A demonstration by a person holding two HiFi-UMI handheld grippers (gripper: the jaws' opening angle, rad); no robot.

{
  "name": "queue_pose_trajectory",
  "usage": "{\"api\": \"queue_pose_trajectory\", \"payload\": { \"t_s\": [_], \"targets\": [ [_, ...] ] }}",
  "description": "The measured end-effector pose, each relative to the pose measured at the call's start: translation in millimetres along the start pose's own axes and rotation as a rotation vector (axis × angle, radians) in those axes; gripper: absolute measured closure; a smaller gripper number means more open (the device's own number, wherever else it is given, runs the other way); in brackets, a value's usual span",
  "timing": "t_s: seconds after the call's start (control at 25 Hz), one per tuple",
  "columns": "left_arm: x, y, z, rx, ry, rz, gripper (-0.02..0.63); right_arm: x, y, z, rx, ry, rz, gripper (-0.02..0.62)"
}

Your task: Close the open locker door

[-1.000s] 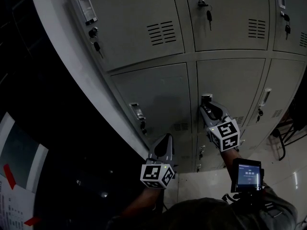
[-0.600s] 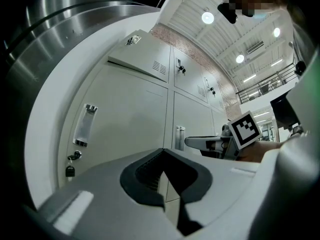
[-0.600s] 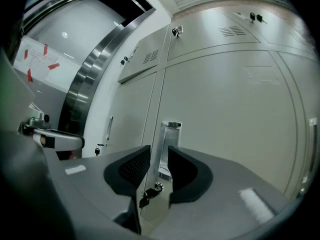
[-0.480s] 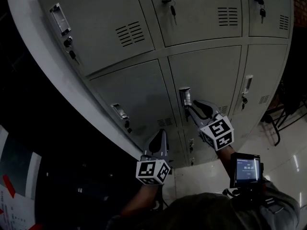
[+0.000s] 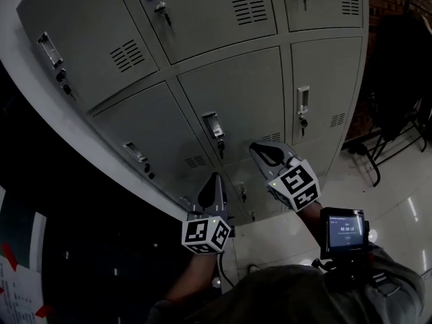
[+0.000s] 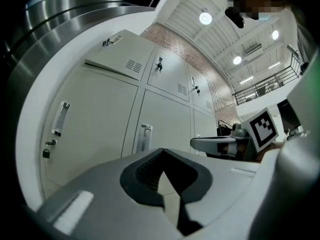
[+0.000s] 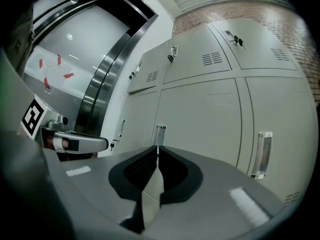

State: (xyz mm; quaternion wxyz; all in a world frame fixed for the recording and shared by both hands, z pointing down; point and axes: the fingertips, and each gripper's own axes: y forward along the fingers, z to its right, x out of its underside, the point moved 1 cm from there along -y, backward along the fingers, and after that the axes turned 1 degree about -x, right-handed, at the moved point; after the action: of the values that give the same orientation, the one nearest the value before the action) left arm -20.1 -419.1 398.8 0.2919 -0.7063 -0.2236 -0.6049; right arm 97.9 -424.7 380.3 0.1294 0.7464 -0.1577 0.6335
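A bank of grey lockers (image 5: 236, 93) fills the head view, and every door I see lies flush with its frame. The middle door carries a metal handle (image 5: 213, 123) with a key below it. My right gripper (image 5: 256, 148) hovers just right of that handle, clear of it. Its jaws are closing, with the tips almost meeting and nothing between them (image 7: 156, 149). The same handle (image 7: 159, 134) shows beyond the tips. Lower left, my left gripper (image 5: 214, 178) points at the lockers, shut and empty (image 6: 162, 152).
A dark chair (image 5: 398, 113) stands on the glossy tiled floor (image 5: 405, 201) to the right of the lockers. A dark glass wall with a steel frame (image 7: 95, 99) runs along their left side. A small screen (image 5: 343, 229) sits on the person's right forearm.
The right gripper has come off the middle door's handle and drawn back to its right, and its jaws have closed. The head view has swung, sliding the lockers leftward.
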Motion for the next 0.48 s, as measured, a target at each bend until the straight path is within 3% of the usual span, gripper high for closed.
{"api": "queue_pose_trajectory", "payload": {
  "t_s": [0.48],
  "targets": [
    [13.8, -48.4, 114.4, -0.101, 0.004, -0.013, 0.612, 13.9, -130.1, 3.5, -0.077, 0.026, -0.002, 0.591]
  ]
}}
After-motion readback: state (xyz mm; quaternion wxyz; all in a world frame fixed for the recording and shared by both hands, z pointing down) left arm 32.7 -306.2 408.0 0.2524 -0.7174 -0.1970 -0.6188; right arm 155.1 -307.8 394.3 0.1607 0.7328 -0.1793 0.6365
